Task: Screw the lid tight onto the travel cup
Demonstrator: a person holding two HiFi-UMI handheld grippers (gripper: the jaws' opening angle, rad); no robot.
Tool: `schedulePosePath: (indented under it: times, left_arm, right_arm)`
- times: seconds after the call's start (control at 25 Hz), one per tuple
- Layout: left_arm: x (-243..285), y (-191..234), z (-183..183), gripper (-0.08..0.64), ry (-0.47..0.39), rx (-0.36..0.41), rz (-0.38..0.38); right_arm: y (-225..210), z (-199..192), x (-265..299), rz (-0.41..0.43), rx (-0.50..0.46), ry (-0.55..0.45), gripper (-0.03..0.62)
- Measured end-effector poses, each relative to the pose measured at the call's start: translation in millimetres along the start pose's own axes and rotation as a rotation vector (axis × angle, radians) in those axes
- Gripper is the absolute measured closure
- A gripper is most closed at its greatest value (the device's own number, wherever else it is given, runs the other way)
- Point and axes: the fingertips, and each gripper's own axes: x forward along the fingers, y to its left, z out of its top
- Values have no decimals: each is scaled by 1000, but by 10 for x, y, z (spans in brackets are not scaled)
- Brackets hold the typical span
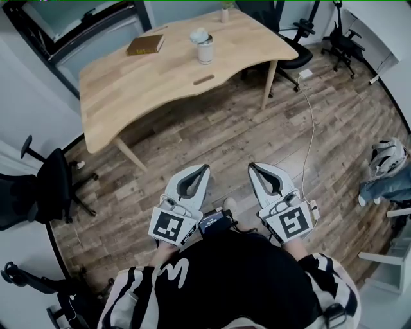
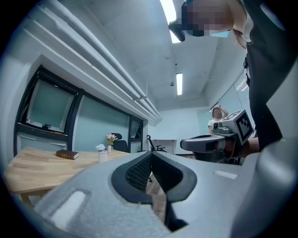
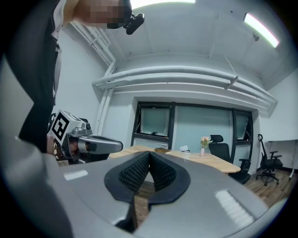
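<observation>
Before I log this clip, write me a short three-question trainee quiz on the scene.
1. True or false: the left hand-held gripper holds the travel cup.
2. In the head view, what lies on the table left of the cup? A book, B laptop, C plate.
3. Fill in: the right hand-held gripper has its jaws ___.
Key: 1 false, it is shut, empty, away from the table; 2 A; 3 shut.

1 wooden table (image 1: 160,83) carries 1 book (image 1: 145,44), 1 travel cup (image 1: 205,46), 1 vase (image 1: 225,11). Around the table: 4 office chairs (image 1: 48,189). Short of it, 2 grippers: left gripper (image 1: 205,168), right gripper (image 1: 252,167).
</observation>
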Motion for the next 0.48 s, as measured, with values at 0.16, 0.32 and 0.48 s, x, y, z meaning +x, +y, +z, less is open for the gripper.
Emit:
schedulePosePath:
  times: [0.16, 0.32, 0.48]
  left_arm:
    - [239, 131, 10, 558, 7, 1, 13]
    - [490, 259, 37, 558, 7, 4, 31]
    - [738, 373, 14, 558, 9, 0, 45]
  right_arm:
    - [-212, -19, 171, 32, 17, 7, 591]
    - [-459, -10, 332, 51, 33, -4, 591]
    - [-666, -64, 487, 70, 4, 3, 592]
